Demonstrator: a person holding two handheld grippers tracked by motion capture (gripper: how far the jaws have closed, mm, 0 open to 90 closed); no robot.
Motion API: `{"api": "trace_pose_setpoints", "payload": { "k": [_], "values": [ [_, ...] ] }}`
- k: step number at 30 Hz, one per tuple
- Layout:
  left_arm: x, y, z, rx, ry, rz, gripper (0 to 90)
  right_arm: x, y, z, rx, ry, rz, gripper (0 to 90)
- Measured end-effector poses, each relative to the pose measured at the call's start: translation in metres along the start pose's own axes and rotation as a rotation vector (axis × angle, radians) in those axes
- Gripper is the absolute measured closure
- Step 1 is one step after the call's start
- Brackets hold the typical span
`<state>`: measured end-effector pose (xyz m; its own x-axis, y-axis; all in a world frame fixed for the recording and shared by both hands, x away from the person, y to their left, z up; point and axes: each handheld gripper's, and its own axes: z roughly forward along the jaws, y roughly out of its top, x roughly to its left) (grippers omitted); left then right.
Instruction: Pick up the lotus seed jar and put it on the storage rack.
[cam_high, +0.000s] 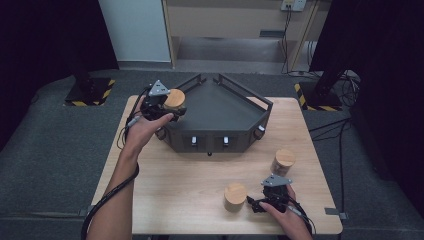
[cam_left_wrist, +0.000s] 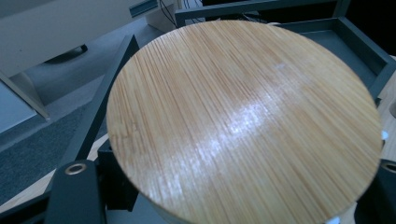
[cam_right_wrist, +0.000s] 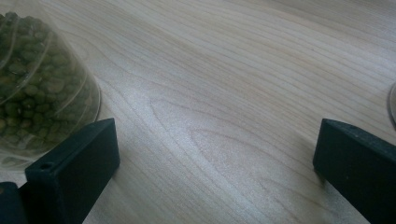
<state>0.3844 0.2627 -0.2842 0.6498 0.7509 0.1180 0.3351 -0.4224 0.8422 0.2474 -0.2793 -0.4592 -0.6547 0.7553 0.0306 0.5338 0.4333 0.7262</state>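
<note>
At the bottom right of the high view, the right gripper (cam_high: 256, 204) rests low on the wooden table (cam_high: 185, 190), its jaws wide apart with nothing between them. A jar with a wooden lid (cam_high: 235, 196) stands just left of it, and another jar (cam_high: 283, 161) stands a bit farther up. Higher, at the upper left, the left gripper (cam_high: 169, 111) is squeezed tight on a third jar (cam_high: 175, 99) at the left edge of the dark tray (cam_high: 222, 112).

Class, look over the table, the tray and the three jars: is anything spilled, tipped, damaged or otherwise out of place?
Nothing stands out. Two jars stand upright on the table, lids on; the left gripper holds the third jar at the dark tray edge. No spills.
</note>
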Motion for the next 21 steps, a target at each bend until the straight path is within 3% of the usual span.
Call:
{"api": "trace_pose_setpoints", "payload": {
  "k": [11,21],
  "values": [
    [0.004,0.001,0.011,0.014,0.021,-0.007,24.6,0.000,0.000,0.000,0.000,0.000,0.000,0.4],
    [0.006,-0.002,0.021,0.017,0.015,-0.023,24.6,0.000,0.000,0.000,0.000,0.000,0.000,0.4]
  ]
}}
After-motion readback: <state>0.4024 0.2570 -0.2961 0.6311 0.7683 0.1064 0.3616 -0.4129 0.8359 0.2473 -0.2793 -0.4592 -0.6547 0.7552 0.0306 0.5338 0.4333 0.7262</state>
